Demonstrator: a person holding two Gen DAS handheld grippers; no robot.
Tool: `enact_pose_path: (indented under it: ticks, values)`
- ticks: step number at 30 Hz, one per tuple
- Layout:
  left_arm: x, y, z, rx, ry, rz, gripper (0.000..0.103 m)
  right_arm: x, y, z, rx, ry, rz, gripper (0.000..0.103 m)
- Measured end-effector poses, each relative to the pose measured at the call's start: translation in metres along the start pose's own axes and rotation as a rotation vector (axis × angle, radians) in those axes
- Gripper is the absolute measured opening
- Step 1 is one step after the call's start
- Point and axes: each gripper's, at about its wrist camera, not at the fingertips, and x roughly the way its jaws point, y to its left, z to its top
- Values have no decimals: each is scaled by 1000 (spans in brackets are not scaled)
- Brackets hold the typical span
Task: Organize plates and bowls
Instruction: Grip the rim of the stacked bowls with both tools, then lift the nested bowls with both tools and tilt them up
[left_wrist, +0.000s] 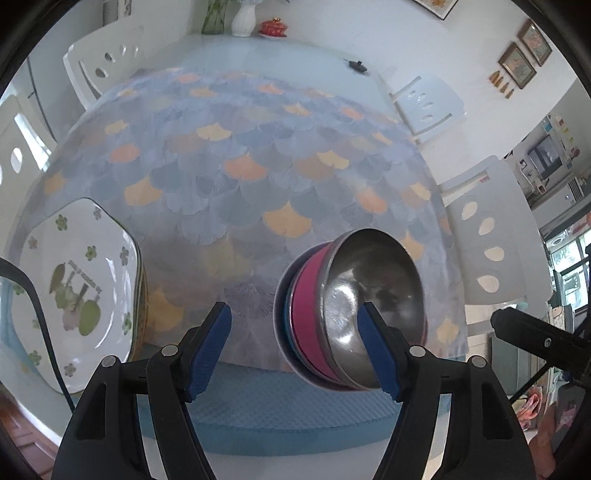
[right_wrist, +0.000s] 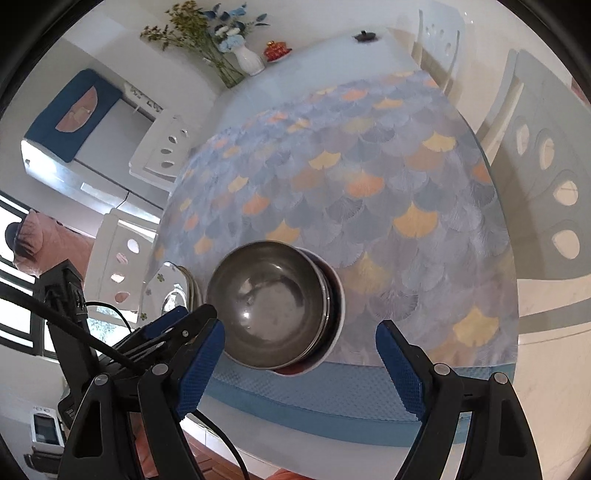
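A nest of bowls (left_wrist: 369, 291) stands near the table's front edge: a steel bowl inside a pink one, with blue and white rims beneath. My left gripper (left_wrist: 292, 308) is open, and its right finger (left_wrist: 376, 350) overlaps the steel bowl's near rim; whether it touches cannot be told. From the right wrist view the bowls (right_wrist: 269, 302) lie just ahead of my open right gripper (right_wrist: 300, 326), slightly left of its middle, with no pad on them. A stack of white plates with flower print (left_wrist: 77, 280) rests at the left, partly hidden in the right wrist view (right_wrist: 166, 291).
A scale-patterned tablecloth (left_wrist: 258, 166) covers the table, with a blue foam mat (left_wrist: 277, 406) at the near edge. A white vase (left_wrist: 243, 18), a red lidded dish (left_wrist: 273, 27) and a small black object (left_wrist: 356, 65) sit at the far end. White chairs (left_wrist: 487, 236) surround the table.
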Motion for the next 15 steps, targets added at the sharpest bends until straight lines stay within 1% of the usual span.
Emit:
enact_pose_path:
  ticks: [3,8,15]
  values:
    - [10,1,1,-6,16,1,68,8,-2,1,-2,12,-15,82]
    - [26,8,2,-30,45,17,67,26,-5,1,-9,59,-23,82]
    - [41,16,-1,-50,70,21,66,41,-9,2,-7,85,-29,82]
